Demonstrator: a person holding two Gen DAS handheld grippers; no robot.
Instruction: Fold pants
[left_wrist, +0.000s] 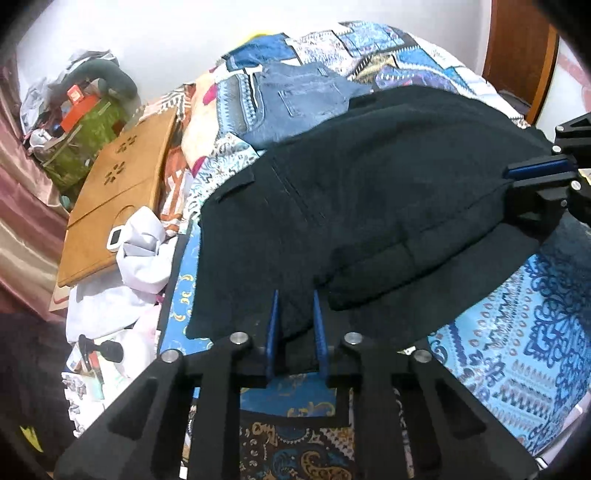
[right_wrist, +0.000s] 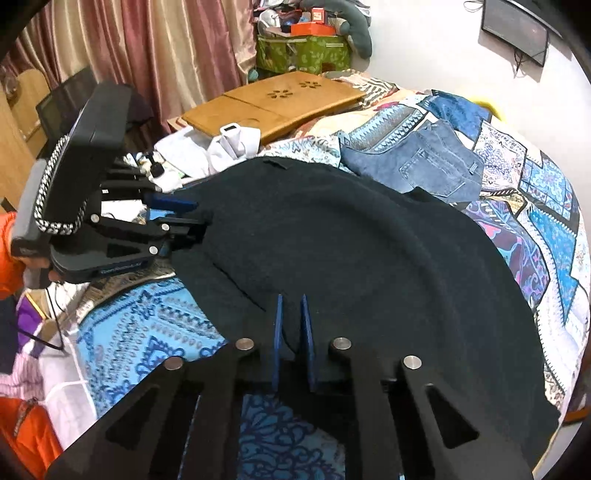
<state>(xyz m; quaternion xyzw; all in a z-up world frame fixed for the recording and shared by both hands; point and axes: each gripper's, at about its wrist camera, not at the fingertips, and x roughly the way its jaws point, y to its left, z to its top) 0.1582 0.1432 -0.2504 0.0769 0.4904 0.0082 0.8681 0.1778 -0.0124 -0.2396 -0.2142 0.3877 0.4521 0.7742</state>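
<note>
Black pants (left_wrist: 369, 192) lie spread across the patterned blue bedspread (left_wrist: 517, 332), with a folded layer near the front edge. My left gripper (left_wrist: 295, 295) is shut on the near edge of the pants, cloth between its blue fingers. In the right wrist view the same pants (right_wrist: 369, 266) fill the middle. My right gripper (right_wrist: 291, 299) is shut on their near edge. The left gripper also shows there (right_wrist: 195, 218), at the pants' left edge. The right gripper shows in the left wrist view (left_wrist: 513, 175), clamped on the pants' right edge.
Blue jeans (left_wrist: 295, 99) lie on the bed behind the black pants, also in the right wrist view (right_wrist: 436, 162). A wooden lap desk (right_wrist: 273, 103), white cloth (right_wrist: 229, 147) and a green bag (right_wrist: 303, 51) sit beyond. Curtains (right_wrist: 147, 55) hang at the left.
</note>
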